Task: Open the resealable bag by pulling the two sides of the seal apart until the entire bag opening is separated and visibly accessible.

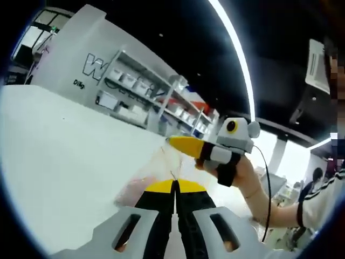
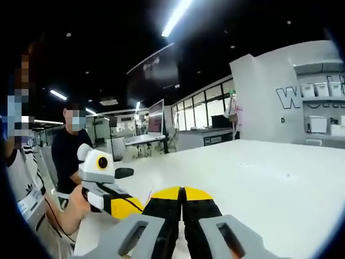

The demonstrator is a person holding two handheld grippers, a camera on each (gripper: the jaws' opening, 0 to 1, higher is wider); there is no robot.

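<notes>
We saw both grippers, left [image 1: 175,186] and right [image 2: 181,191], pinching bag [image 1: 156,175] seal sides; pull-apart step underway, next needed wider outward pull.

Left gripper [image 1: 174,183]: yellow-tipped jaws pressed together, rising from the bottom of the left gripper view. Right gripper [image 1: 171,141]: enters from the right, its yellow jaws pointing left, held in a hand [image 1: 237,171] (striped sleeve behind). Right gripper view: its own jaws likewise meet.
</notes>
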